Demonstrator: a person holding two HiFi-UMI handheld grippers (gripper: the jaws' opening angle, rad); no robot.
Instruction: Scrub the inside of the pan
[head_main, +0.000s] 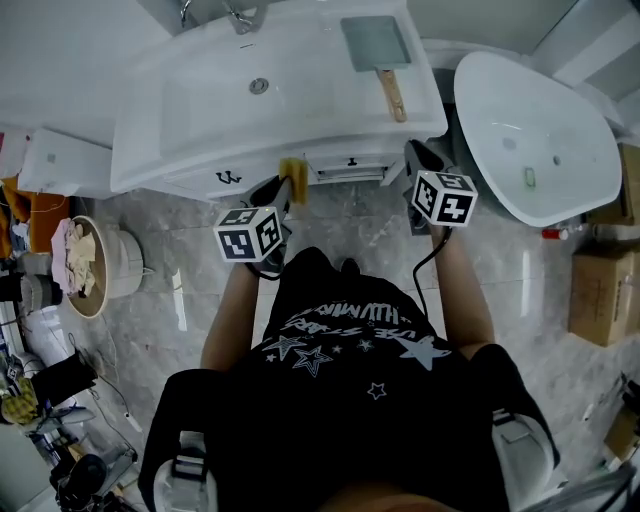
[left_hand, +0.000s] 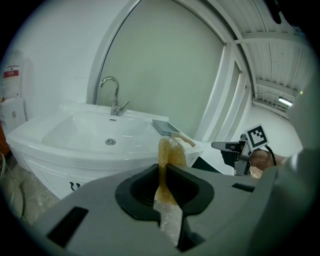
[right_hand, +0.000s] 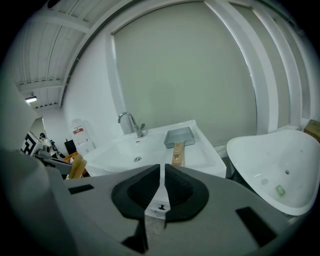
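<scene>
A square grey pan (head_main: 375, 42) with a wooden handle (head_main: 392, 93) lies on the right ledge of the white sink (head_main: 170, 130). It also shows in the left gripper view as the pan (left_hand: 165, 127) and in the right gripper view as the pan (right_hand: 179, 137). My left gripper (head_main: 278, 196) hangs below the sink's front edge, shut on a yellowish sponge (left_hand: 170, 152) that sticks up between its jaws. My right gripper (head_main: 416, 162) is level with it to the right, under the pan's ledge, jaws shut with nothing between them (right_hand: 161, 172).
A faucet (head_main: 240, 18) stands at the back of the sink, and the drain (head_main: 259, 86) is in the bowl. A second white basin (head_main: 530, 130) sits to the right. Cardboard boxes (head_main: 600, 295) stand far right; a bucket with rags (head_main: 95, 265) is on the floor at left.
</scene>
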